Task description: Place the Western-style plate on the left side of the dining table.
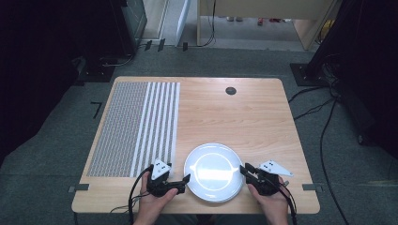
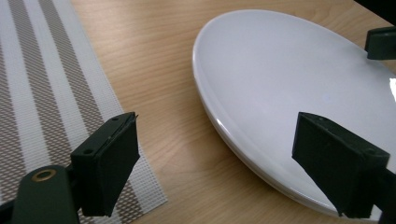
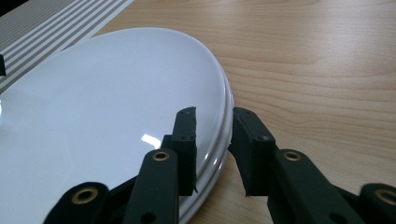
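Evidently the person is setting up a two-sided hold on the white plate (image 1: 213, 171), which lies flat and right way up on the wooden desk (image 1: 244, 117), near its front edge and about midway across, just to the right of the striped woven placemat (image 1: 133, 126). The right claw (image 1: 245, 169) comes at the plate's right rim: in the right gripper view its jaws straddle that rim, one over the plate's upper face and one outside the edge, drawn close but with a slim gap showing, so it looks about to pinch rather than firmly clamped; whether the pads already touch cannot be told. The left claw (image 1: 186, 178) sits at the plate's lower-left rim with its jaws spread wide and nothing between them. In the left gripper view one jaw hangs over the placemat's corner (image 2: 140, 186) and the other over the plate's near rim, which suggests it is lined up for a matching grip on the opposite side. Taking the plate from two sides would likely keep it level if lifted, since a shallow glossy rim gives a single claw little purchase. Being round, the plate has no long axis and points no particular way; its bowl faces up. A small dark round fitting (image 1: 230, 91) sits at the desk's far edge.
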`<state>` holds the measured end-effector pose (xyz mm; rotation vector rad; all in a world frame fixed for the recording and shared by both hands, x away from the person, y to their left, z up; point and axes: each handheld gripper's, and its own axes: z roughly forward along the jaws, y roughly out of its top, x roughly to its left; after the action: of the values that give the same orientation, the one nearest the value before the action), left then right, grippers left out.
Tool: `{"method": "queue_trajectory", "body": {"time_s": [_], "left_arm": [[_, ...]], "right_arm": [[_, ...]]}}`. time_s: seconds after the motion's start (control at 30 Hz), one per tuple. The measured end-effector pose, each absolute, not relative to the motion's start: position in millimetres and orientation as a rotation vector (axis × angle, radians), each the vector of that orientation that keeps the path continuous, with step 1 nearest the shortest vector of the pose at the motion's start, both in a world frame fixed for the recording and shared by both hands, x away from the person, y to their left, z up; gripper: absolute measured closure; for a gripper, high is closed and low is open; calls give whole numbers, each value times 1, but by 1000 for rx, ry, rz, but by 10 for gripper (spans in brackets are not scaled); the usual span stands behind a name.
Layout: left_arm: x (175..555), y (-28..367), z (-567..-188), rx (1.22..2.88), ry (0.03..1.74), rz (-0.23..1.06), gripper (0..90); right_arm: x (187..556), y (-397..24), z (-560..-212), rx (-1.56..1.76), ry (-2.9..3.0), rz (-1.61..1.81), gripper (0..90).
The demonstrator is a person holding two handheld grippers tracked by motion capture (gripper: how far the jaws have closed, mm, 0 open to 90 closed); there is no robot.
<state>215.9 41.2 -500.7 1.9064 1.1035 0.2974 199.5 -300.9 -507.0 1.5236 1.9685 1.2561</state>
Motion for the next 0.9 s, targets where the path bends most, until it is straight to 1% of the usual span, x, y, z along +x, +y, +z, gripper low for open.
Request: {"method": "queue_trajectory", "body": {"time_s": [0.03,0.1,0.13,0.2,0.27,0.33,0.43,0.53,0.9], "left_arm": [[215,39,-502,1914,1093,287,166],[214,36,-502,1910,1088,270,258],[214,35,-503,1913,1080,256,278],[213,33,-505,1929,1066,232,355],[213,30,-506,1943,1068,210,404],[213,30,-507,1941,1073,193,432],[213,28,-509,1950,1075,171,447],[213,29,-509,1949,1075,164,475],[214,31,-509,1940,1086,149,475]], "right_arm": [[199,-301,-508,1529,1962,1262,755],[200,-302,-508,1531,1966,1283,771],[200,-302,-508,1532,1969,1284,778],[200,-303,-509,1538,1978,1291,783],[200,-303,-509,1551,1970,1302,798],[200,-304,-510,1558,1963,1307,815],[200,-304,-510,1570,1961,1321,841],[200,-305,-510,1584,1953,1327,844],[200,-304,-512,1579,1958,1352,844]]}}
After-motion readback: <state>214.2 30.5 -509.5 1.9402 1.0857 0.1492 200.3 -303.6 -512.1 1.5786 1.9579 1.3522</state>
